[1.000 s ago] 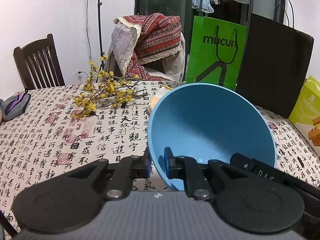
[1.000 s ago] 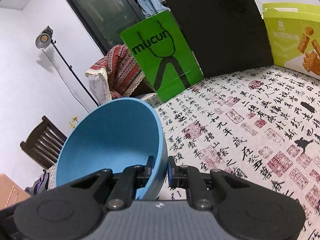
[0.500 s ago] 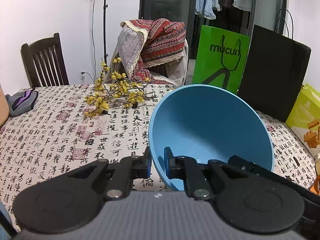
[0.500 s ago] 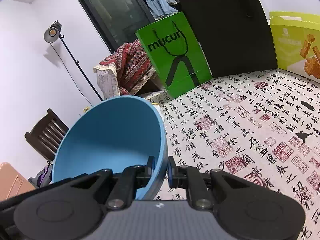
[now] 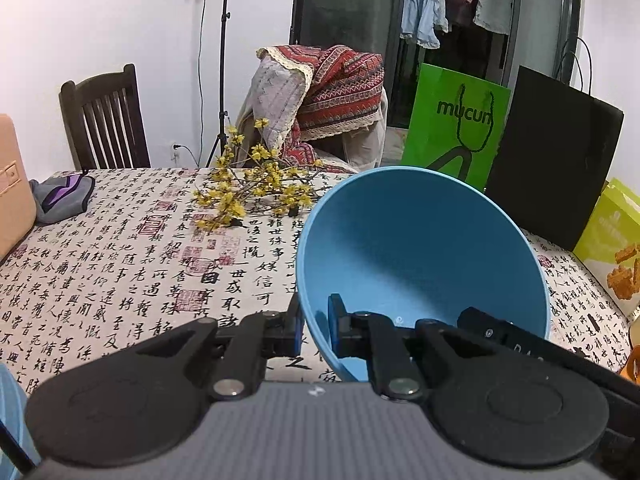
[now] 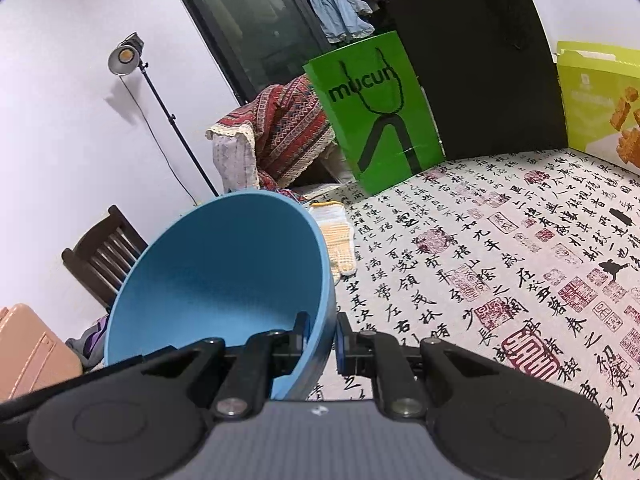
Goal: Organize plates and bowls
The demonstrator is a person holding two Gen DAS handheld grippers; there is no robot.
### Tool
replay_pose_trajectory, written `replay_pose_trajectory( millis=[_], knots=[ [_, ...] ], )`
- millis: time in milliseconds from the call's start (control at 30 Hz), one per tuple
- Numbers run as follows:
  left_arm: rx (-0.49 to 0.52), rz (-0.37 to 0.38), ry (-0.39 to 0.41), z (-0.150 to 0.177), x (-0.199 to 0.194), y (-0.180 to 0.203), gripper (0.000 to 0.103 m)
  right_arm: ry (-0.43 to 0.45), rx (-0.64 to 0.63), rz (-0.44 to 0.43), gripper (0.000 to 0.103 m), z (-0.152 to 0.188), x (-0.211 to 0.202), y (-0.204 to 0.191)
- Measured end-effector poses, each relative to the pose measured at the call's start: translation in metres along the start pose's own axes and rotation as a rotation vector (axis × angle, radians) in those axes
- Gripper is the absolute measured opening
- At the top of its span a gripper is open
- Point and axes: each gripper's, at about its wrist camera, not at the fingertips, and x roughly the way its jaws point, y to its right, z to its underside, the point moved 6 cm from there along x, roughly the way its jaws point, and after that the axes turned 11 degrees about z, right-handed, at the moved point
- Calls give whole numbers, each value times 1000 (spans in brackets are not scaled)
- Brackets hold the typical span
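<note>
Left gripper (image 5: pixel 314 328) clamped on bowl (image 5: pixel 420 256) rim, left side. Right gripper (image 6: pixel 322 334) clamped on opposite rim. Blue bowl tilted, held above tabletop (image 5: pixel 120 264). Yellow flower sprig (image 5: pixel 256 184) beyond; green bag (image 6: pixel 376 112) at far edge.

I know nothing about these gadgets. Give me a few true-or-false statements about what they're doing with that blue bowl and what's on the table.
1. Both grippers clamp the bowl's rim. True: the left gripper and right gripper each pinch the blue bowl.
2. The bowl holds soup. False: it is empty.
3. Yellow flowers lie on the tablecloth. True.
4. The green bag lies flat. False: it stands upright beside a black bag.
5. The bowl sits level on the table. False: it is held tilted.
</note>
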Motion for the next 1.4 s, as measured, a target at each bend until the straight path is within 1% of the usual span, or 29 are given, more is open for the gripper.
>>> replay_pose_trajectory(
  millis=[1400],
  knots=[
    [-61,-13,34,23,-57,-65,13,-8,-80,-45,12,41,-39,-61]
  ],
)
